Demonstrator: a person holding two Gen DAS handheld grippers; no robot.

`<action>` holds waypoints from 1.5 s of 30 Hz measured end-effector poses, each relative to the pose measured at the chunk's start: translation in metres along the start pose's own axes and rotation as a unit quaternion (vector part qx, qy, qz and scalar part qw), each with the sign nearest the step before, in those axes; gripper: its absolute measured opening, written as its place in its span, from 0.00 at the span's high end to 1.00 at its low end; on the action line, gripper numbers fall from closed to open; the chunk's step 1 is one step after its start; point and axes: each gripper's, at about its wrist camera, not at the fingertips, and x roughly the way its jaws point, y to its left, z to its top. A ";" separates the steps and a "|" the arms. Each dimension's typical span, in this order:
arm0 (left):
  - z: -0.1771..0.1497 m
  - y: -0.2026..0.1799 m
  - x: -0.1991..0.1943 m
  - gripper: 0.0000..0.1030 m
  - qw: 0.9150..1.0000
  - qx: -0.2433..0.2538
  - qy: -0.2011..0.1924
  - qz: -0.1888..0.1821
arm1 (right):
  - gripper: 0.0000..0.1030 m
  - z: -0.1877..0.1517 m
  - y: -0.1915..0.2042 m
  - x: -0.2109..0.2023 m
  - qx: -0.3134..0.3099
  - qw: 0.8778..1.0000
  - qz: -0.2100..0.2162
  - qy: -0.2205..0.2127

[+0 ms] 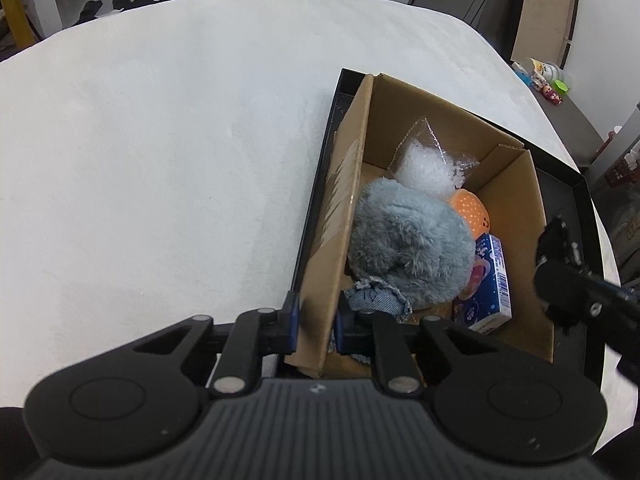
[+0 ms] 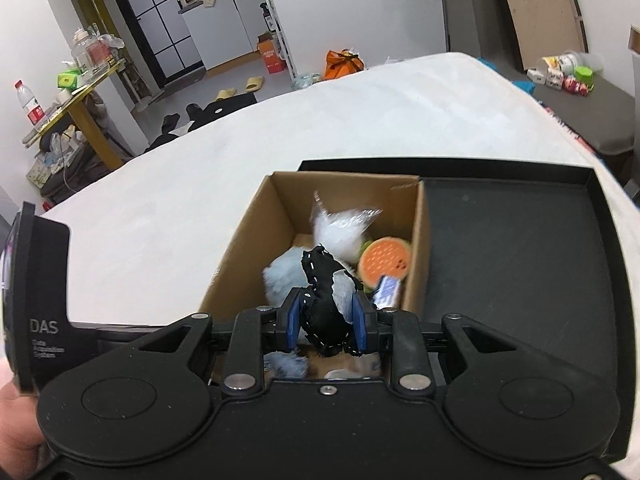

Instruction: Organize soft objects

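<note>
A cardboard box (image 1: 516, 208) stands in a black tray (image 1: 580, 196) on a white mattress. Inside lie a grey fluffy plush (image 1: 404, 248), a clear bag of white filling (image 1: 424, 168), an orange dotted soft toy (image 1: 474, 212), a blue packet (image 1: 490, 284) and a denim piece (image 1: 372, 296). My left gripper (image 1: 316, 320) is shut on the box's near left wall, one blue pad on each side. My right gripper (image 2: 327, 320) is shut on a black cloth piece with white stitching (image 2: 324, 304), held above the box (image 2: 240, 248) over the plush (image 2: 280, 276).
The tray's right half (image 2: 520, 260) lies bare beside the box. White mattress (image 1: 160, 160) spreads to the left and beyond. The left tool's black body (image 2: 44, 300) and a hand (image 2: 16, 420) sit at the left edge. Floor clutter and a yellow table (image 2: 80, 96) lie far back.
</note>
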 end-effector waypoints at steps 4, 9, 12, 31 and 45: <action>0.000 0.001 0.000 0.84 1.000 0.000 0.001 -0.006 | 0.65 -0.005 0.002 0.003 0.020 1.000 0.018 0.016; 0.001 0.000 -0.005 0.84 1.000 0.001 0.004 -0.005 | 0.55 -0.009 -0.008 -0.004 0.059 0.998 0.019 0.014; 0.001 -0.002 -0.011 0.83 1.000 0.007 -0.001 -0.001 | 0.53 -0.009 -0.009 -0.013 0.056 0.998 0.008 0.002; -0.005 -0.028 -0.088 0.39 0.999 0.038 -0.028 -0.016 | 0.03 -0.013 -0.030 -0.062 0.066 0.998 -0.006 -0.016; -0.021 -0.054 -0.153 0.11 0.995 0.072 -0.074 -0.010 | 0.00 -0.018 -0.052 -0.114 0.073 0.996 -0.035 -0.035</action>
